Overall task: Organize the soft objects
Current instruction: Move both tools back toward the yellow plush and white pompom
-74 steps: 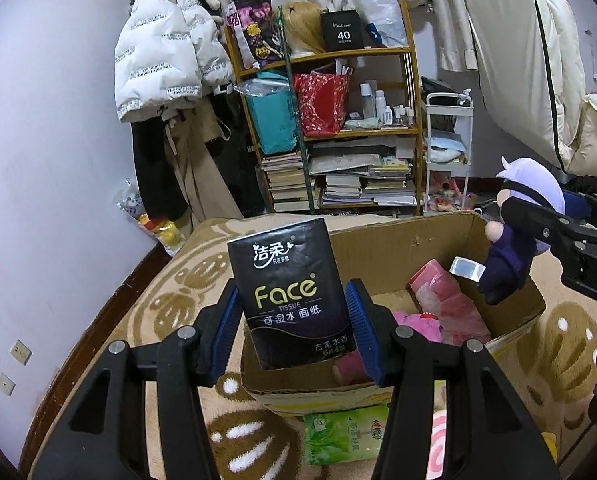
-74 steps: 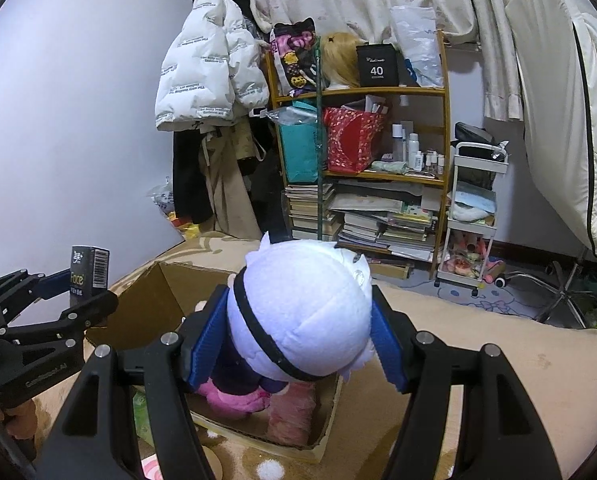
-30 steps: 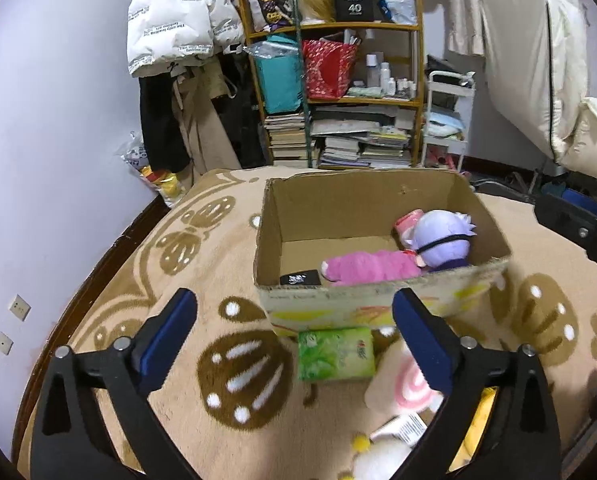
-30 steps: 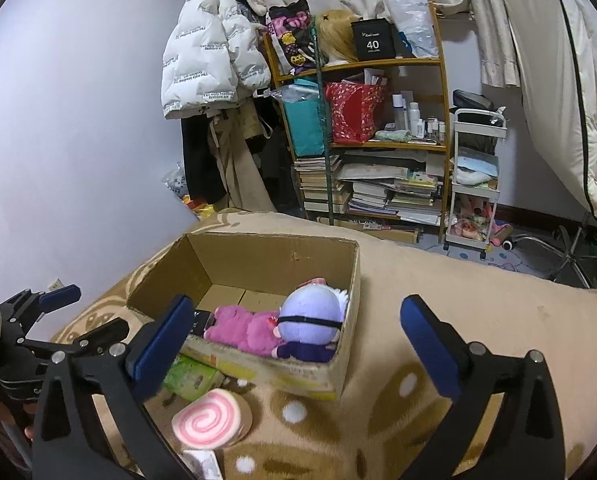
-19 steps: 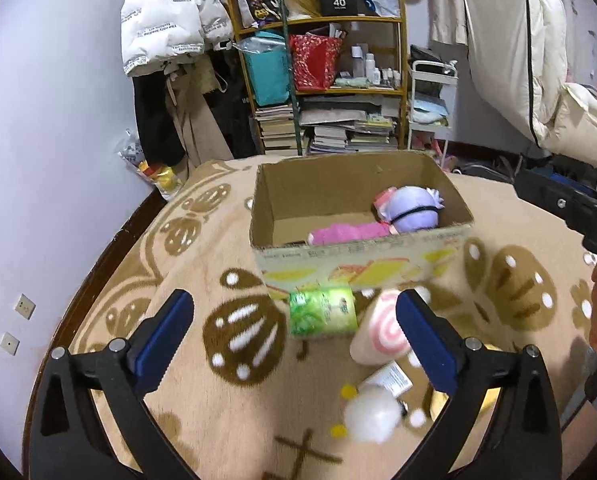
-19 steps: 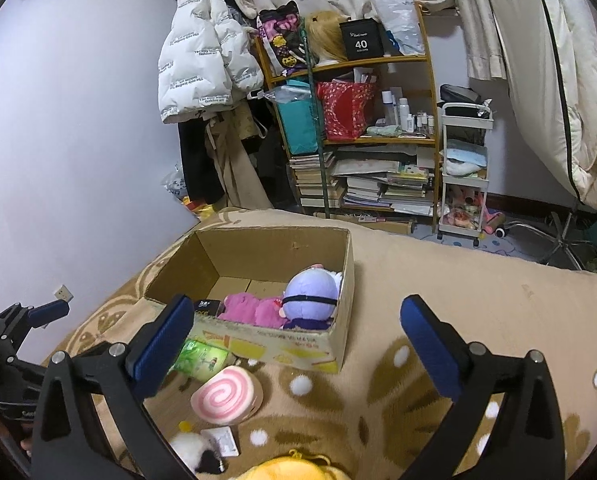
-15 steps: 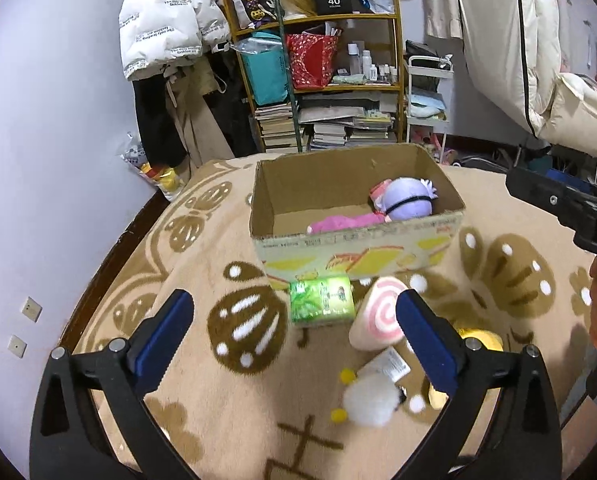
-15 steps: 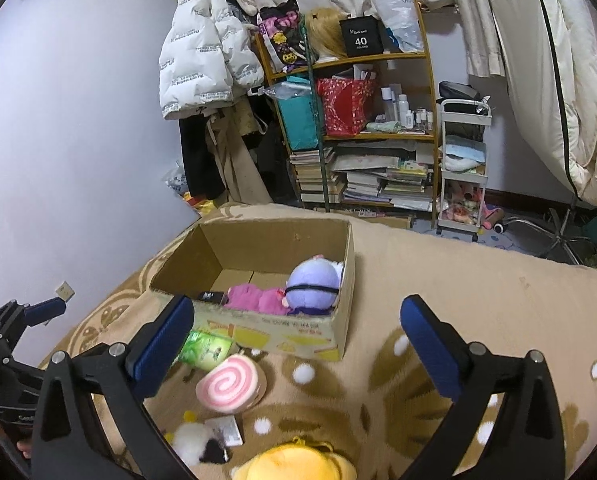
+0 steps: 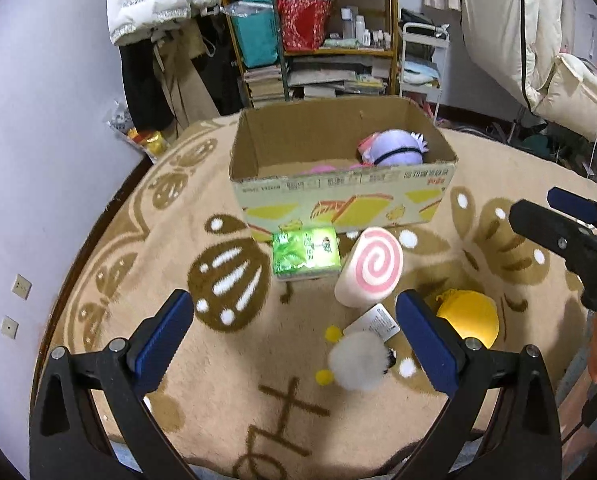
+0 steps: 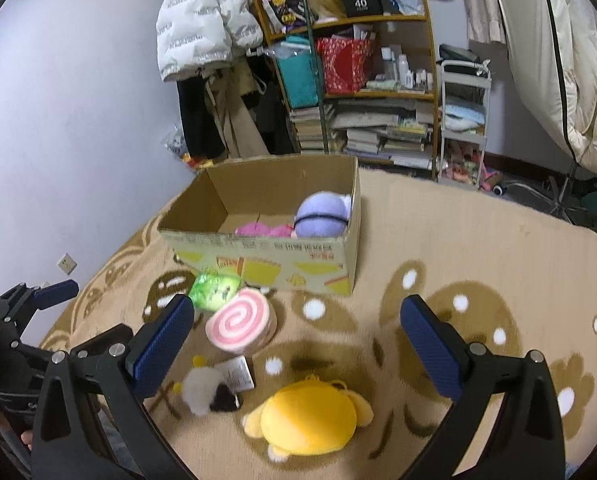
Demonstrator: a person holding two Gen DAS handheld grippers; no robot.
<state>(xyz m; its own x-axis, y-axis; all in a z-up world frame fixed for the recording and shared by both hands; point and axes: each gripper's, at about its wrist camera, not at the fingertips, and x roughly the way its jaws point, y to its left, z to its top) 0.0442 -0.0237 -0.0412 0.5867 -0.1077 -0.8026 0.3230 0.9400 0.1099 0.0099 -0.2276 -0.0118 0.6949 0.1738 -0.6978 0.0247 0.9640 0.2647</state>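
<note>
A cardboard box (image 9: pixel 338 196) (image 10: pixel 258 258) stands on the rug and holds a purple-headed plush (image 9: pixel 394 152) (image 10: pixel 322 214) and a pink plush (image 10: pixel 258 229). In front of it lie a green tissue pack (image 9: pixel 304 254) (image 10: pixel 212 290), a pink swirl cushion (image 9: pixel 372 266) (image 10: pixel 238 322), a white fluffy toy with a tag (image 9: pixel 358 360) (image 10: pixel 204 392) and a yellow plush (image 9: pixel 468 318) (image 10: pixel 306 420). My left gripper (image 9: pixel 294 344) is open above the white toy. My right gripper (image 10: pixel 294 344) is open over the yellow plush and the cushion. Both are empty.
A patterned beige rug (image 10: pixel 478 280) covers the floor. Behind the box stand a crowded bookshelf (image 10: pixel 358 80), a white trolley (image 10: pixel 464 120) and hanging coats (image 10: pixel 202 20). A purple wall (image 9: pixel 38 140) runs along the left. Bedding (image 9: pixel 570 92) sits at the right.
Both grippers let go of the tissue pack and the purple plush into the box, then pulled back and down. The loose toys in front of the box have come into view.
</note>
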